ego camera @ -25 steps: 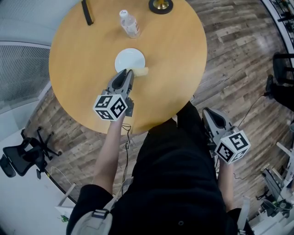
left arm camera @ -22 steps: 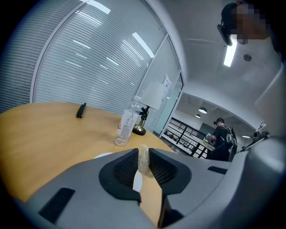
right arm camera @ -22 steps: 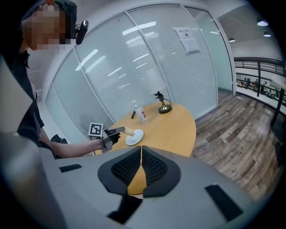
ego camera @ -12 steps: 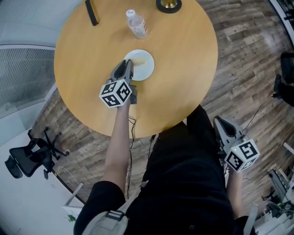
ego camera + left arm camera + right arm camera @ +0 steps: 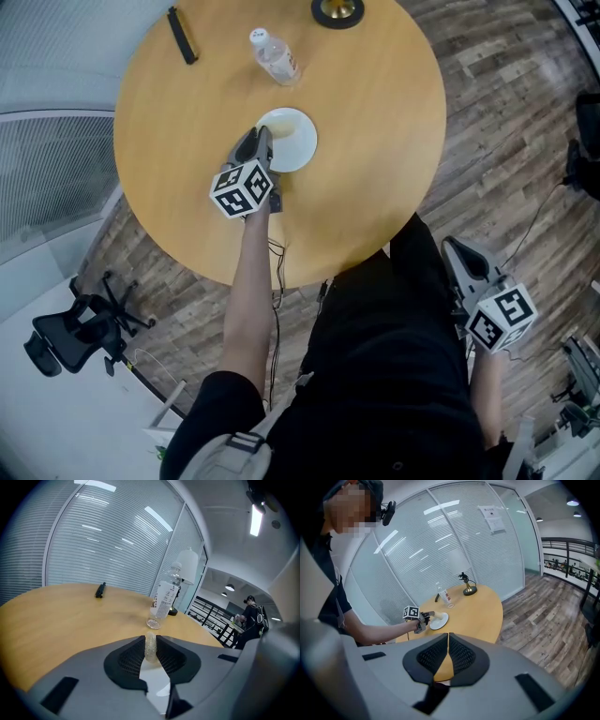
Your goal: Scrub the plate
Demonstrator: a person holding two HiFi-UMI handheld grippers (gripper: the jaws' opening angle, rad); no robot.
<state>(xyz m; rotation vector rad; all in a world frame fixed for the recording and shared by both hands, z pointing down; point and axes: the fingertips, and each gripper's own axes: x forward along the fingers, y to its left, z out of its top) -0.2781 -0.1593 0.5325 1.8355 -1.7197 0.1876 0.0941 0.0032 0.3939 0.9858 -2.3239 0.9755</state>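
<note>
A white plate (image 5: pixel 292 141) lies on the round wooden table (image 5: pixel 375 112). My left gripper (image 5: pixel 263 138) reaches over the plate's left part, shut on a pale yellow sponge (image 5: pixel 277 130) that rests on the plate. In the left gripper view the sponge (image 5: pixel 150 646) stands pinched between the jaws of the left gripper (image 5: pixel 150 641), with the white plate (image 5: pixel 157 682) below. My right gripper (image 5: pixel 466 253) hangs off the table beside the person's leg. The right gripper view shows the right gripper (image 5: pixel 448 641) shut with nothing in it, and far off the plate (image 5: pixel 439 620).
A clear water bottle (image 5: pixel 275 54) stands just beyond the plate, also in the left gripper view (image 5: pixel 164 604). A black bar-shaped object (image 5: pixel 182 36) lies at the far left, a lamp base (image 5: pixel 337 9) at the far edge. An office chair (image 5: pixel 70 333) stands on the floor.
The left gripper has carried the sponge from the plate's near edge onto the plate. The right gripper stays low by the person's side.
</note>
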